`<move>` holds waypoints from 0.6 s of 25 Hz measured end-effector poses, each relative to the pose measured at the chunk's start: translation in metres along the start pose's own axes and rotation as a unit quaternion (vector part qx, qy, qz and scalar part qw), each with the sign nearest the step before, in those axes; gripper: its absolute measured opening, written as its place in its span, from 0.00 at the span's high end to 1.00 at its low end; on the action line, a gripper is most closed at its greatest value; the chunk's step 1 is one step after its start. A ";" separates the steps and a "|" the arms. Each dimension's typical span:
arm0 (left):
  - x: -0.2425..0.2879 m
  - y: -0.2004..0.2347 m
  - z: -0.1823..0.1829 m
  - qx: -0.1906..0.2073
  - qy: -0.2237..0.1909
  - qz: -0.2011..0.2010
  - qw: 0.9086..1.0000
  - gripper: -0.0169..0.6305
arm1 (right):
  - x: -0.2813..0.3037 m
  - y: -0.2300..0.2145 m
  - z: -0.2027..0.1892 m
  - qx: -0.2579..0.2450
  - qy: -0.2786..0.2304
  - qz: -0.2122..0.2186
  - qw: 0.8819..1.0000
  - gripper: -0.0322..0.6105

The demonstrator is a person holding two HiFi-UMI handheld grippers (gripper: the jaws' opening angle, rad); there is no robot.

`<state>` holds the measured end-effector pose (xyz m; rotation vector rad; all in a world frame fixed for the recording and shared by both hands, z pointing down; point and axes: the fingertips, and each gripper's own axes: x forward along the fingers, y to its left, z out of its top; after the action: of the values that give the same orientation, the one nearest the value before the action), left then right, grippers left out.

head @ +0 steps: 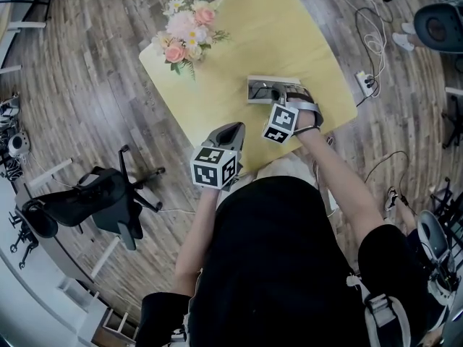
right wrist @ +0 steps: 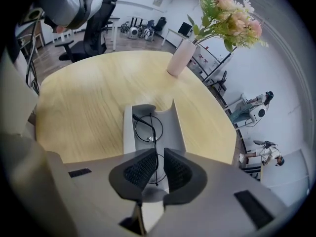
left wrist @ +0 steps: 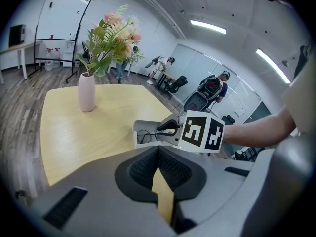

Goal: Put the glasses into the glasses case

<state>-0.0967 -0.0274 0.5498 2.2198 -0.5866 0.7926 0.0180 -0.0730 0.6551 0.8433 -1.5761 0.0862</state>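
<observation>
On the table (head: 289,42), the glasses (right wrist: 152,138) lie in the open case (right wrist: 176,128). The right gripper (right wrist: 159,160) hangs over them, its 2 fingers a little apart around the thin frame, not squeezing it. The left gripper (left wrist: 158,157) has its fingers pressed together, holding nothing.

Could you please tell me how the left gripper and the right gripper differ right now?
The left gripper has its jaws shut with nothing between them. The right gripper has its jaws slightly apart, with the thin frame of the glasses between them but not gripped. The right gripper is over the open glasses case, while the left gripper hangs back at the edge of the table, short of the case. Both point downward.
</observation>
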 end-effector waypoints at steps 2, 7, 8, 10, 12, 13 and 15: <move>0.001 -0.003 0.001 0.003 -0.002 -0.003 1.000 0.94 | -0.008 -0.001 -0.005 0.009 -0.001 -0.004 1.000 0.84; 0.005 -0.011 0.005 0.008 -0.005 -0.011 1.000 0.94 | -0.030 -0.008 -0.021 0.031 -0.003 -0.014 0.999 0.84; 0.006 -0.013 0.007 0.010 -0.006 -0.012 1.000 0.94 | -0.034 -0.011 -0.025 0.032 -0.003 -0.018 0.999 0.84; 0.008 -0.018 0.010 0.013 -0.009 -0.015 1.000 0.94 | -0.042 -0.015 -0.035 0.031 -0.001 -0.026 0.999 0.84; 0.009 -0.023 0.012 0.014 -0.012 -0.015 1.000 0.94 | -0.050 -0.021 -0.044 0.032 0.001 -0.034 0.999 0.84; 0.010 -0.025 0.014 0.014 -0.013 -0.015 1.000 0.94 | -0.054 -0.024 -0.049 0.032 0.002 -0.038 0.999 0.84; 0.013 -0.030 0.017 0.014 -0.016 -0.015 1.000 0.94 | -0.059 -0.032 -0.058 0.034 0.003 -0.043 0.999 0.84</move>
<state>-0.0635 -0.0227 0.5356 2.2647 -0.5597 0.7556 0.0813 -0.0394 0.6020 0.9611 -1.5367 0.0810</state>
